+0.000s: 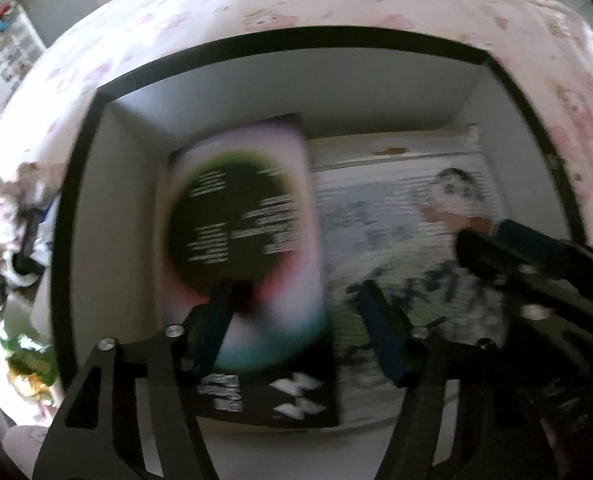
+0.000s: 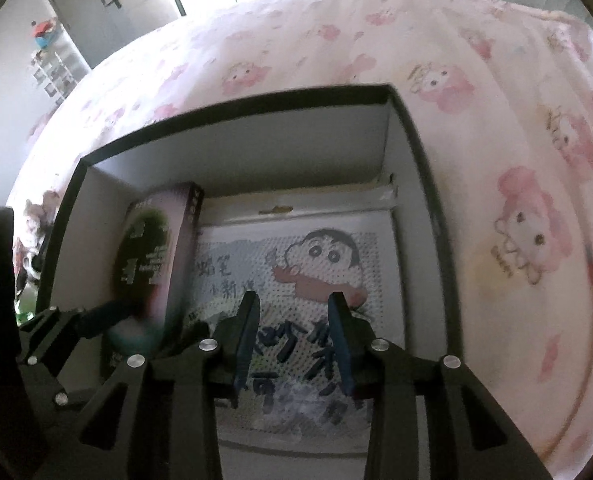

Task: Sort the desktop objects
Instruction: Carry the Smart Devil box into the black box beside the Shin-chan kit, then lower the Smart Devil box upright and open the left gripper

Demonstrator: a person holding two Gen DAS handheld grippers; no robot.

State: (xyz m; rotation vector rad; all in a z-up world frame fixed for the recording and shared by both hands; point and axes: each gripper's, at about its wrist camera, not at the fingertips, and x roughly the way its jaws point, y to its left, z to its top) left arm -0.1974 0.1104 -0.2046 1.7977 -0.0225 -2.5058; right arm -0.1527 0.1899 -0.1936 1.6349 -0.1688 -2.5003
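Note:
A white storage box with a black rim (image 1: pixel 256 40) (image 2: pixel 236 108) stands on the pink cartoon bedspread. A flat packet printed with a cartoon boy (image 1: pixel 416 220) (image 2: pixel 316 264) lies on its floor. A book with a black circle on a pink and teal cover (image 1: pixel 248 232) (image 2: pixel 152 260) sits at the box's left side, tilted. My left gripper (image 1: pixel 292 296) hangs over the box with its jaws wide apart; one finger (image 1: pixel 216 320) lies against the cover. My right gripper (image 2: pixel 292 300) is open and empty above the packet; it also shows in the left wrist view (image 1: pixel 516 256).
The pink bedspread (image 2: pixel 476 120) surrounds the box. A heap of small toys and wrappers (image 1: pixel 20 280) lies left of the box. A grey door (image 2: pixel 108 8) and shelves (image 2: pixel 52 64) stand in the far background.

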